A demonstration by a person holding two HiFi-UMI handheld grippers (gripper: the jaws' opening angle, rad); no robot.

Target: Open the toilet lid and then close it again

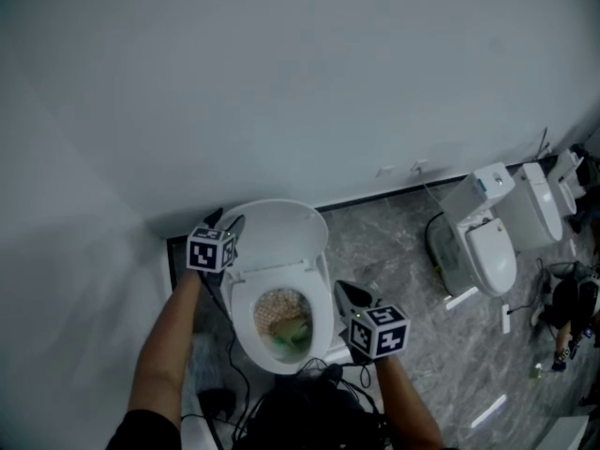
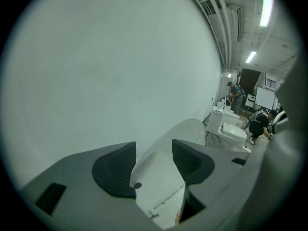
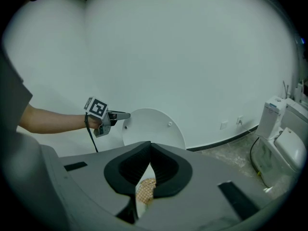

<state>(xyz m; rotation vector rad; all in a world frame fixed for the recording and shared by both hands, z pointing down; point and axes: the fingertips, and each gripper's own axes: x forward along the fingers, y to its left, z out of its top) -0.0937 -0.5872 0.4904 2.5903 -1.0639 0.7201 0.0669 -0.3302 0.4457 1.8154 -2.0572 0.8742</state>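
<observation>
Half the task looks done: the lid (image 1: 278,234) stands raised, leaning back toward the wall above the open bowl (image 1: 242,317), so closing it is the step in hand. At the left, the left gripper (image 1: 228,221) reaches out on a stretched forearm, tipped a little downward. Its jaws are spread with the lid's upper left edge between them and neither pad pressing, so next it must catch that edge and swing it forward and down gently. At the right, the right gripper (image 1: 342,290) hangs beside the bowl's right rim, jaws pressed together on nothing, clear of the lid.
</observation>
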